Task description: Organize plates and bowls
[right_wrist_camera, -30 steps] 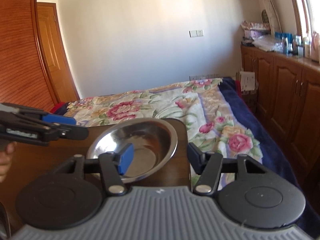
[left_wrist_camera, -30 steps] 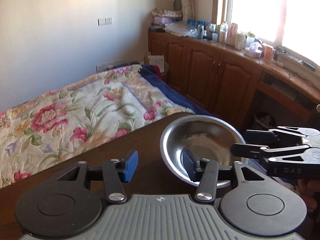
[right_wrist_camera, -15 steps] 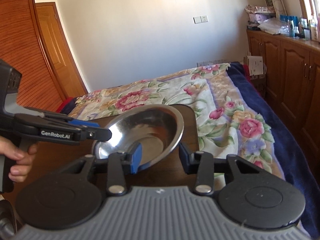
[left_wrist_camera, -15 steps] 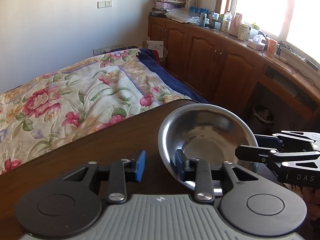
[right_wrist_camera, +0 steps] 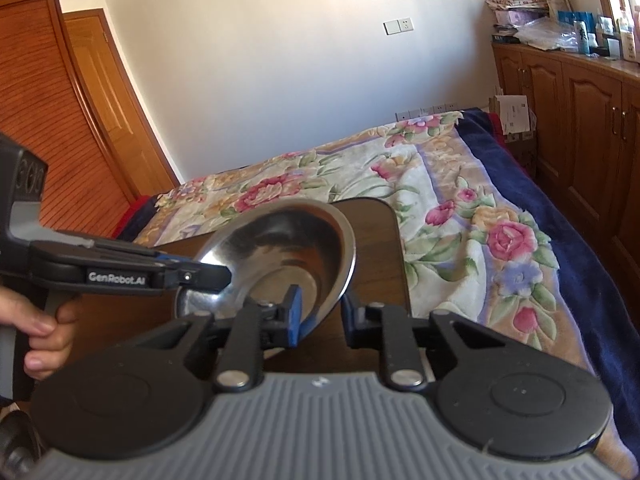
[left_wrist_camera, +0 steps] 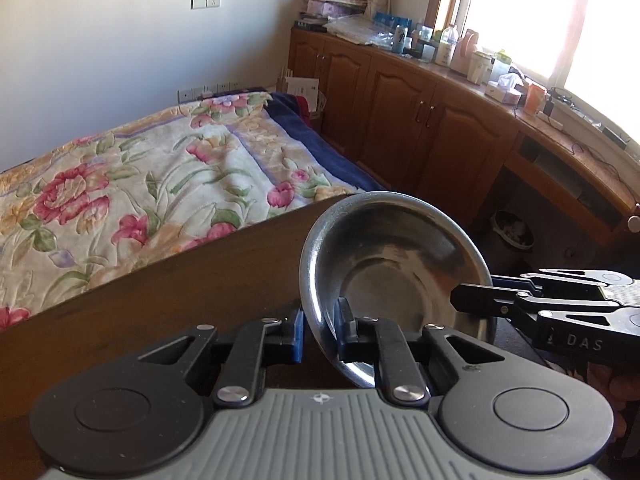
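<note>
Bowl (left_wrist_camera: 396, 276) work has only just begun, judging by what shows: a single steel bowl sits at the far corner of the dark wooden table (left_wrist_camera: 168, 300), the corner nearest the flowered bed (left_wrist_camera: 140, 184), and both grippers have taken its rim from opposite sides. The left gripper (left_wrist_camera: 320, 332) has its fingers drawn together on the rim's near-left part, one blue pad outside the wall and the other inside the hollow. The right gripper (right_wrist_camera: 320, 314) is closing on the opposite stretch of rim, the rim caught between its pads with the blue one inside the bowl and the black one outside. In each wrist view the other gripper reaches in from the side, and a hand (right_wrist_camera: 44, 332) is wrapped round the left gripper's handle. The bowl looks tipped, its far rim higher than the near one, so it may already be coming off the table, though whether its base is clear of the wood cannot be told. No plates, no other bowls and no stack or rack appear in either view, so how much has been sorted is not shown; what remains, I judge, is to carry this bowl to wherever the dishes are gathered and set it down.
</note>
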Available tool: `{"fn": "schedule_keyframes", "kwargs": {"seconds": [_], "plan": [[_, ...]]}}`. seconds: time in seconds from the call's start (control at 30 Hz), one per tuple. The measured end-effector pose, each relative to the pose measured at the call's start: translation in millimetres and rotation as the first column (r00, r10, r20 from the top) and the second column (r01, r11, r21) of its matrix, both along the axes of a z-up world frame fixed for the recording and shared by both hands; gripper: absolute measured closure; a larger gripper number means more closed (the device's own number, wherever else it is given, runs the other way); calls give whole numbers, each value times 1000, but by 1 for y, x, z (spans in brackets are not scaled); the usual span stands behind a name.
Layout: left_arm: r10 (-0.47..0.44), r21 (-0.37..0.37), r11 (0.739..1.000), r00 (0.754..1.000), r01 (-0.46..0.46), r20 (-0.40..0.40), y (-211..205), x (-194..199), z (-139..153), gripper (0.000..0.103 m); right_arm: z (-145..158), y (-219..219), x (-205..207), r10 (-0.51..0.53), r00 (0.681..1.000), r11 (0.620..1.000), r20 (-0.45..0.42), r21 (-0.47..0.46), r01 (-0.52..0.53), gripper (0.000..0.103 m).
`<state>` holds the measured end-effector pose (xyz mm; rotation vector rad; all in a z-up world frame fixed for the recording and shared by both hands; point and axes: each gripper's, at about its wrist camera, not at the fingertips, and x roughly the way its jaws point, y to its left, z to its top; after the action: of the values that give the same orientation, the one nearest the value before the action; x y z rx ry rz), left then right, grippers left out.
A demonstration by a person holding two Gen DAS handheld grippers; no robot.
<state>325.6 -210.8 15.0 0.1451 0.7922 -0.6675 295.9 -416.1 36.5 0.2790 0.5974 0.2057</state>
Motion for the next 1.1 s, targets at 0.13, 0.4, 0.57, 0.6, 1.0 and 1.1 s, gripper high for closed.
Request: {"fn": "schedule_keyframes", "kwargs": {"seconds": [0.13, 0.4, 0.57, 0.6, 1.0, 1.1], "plan": [[-3, 5, 1000, 1000, 3, 31, 3, -9, 13, 86, 6, 1, -3, -3, 1000, 1000, 9, 7, 3, 83], [-4, -9, 1000, 996, 5, 89, 19, -31, 37, 86, 30, 12, -16, 4, 998, 1000, 62, -27, -3, 85], [-5, -22, 1000, 994, 8, 114, 30, -45, 50, 86, 43, 19, -26, 8, 996, 999, 87, -49, -4, 85], [-6, -24, 1000, 993, 9, 120, 32, -48, 53, 86, 46, 21, -29, 9, 996, 999, 92, -53, -4, 85], [-26, -68, 997, 987, 37, 159, 60, -90, 73, 86, 67, 31, -52, 7, 992, 997, 124, -82, 3, 87], [-26, -76, 996, 986, 39, 165, 67, -101, 76, 86, 71, 35, -59, 9, 991, 996, 131, -91, 3, 87]]}}
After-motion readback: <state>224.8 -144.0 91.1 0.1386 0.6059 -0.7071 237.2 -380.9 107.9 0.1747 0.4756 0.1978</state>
